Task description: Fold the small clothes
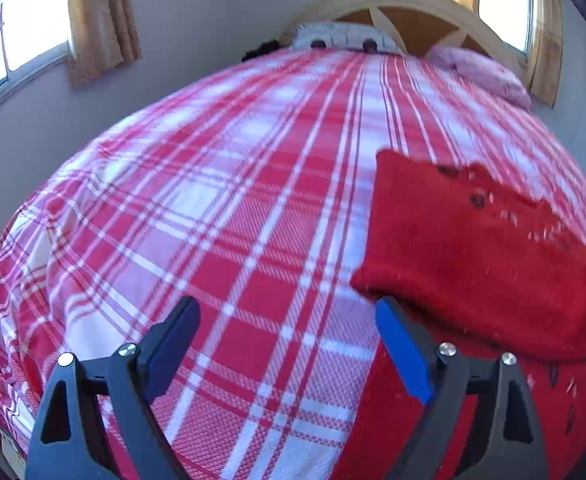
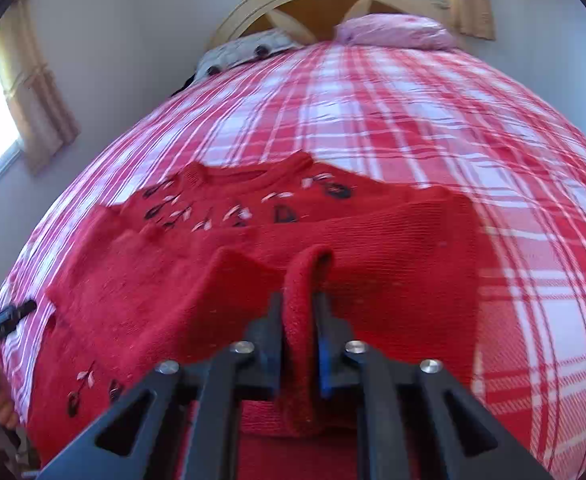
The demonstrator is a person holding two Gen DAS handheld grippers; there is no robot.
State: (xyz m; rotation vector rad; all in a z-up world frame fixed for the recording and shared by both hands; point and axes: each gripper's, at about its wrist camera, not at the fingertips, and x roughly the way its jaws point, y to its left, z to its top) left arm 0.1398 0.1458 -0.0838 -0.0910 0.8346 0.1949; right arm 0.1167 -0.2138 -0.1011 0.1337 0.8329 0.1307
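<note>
Now right gripper (image 2: 298,312) clamped on sweater (image 2: 373,248) edge, left gripper (image 1: 289,320) apart over bedspread (image 1: 213,200).

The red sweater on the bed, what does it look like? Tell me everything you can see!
The red sweater is a fuzzy knit with small dark and pale shapes stitched near its neck. It lies on the red-and-white checked bedspread, partly folded over itself. The right gripper pinches a fold of it between shut fingers. The left gripper is open beside it, holding nothing.
</note>
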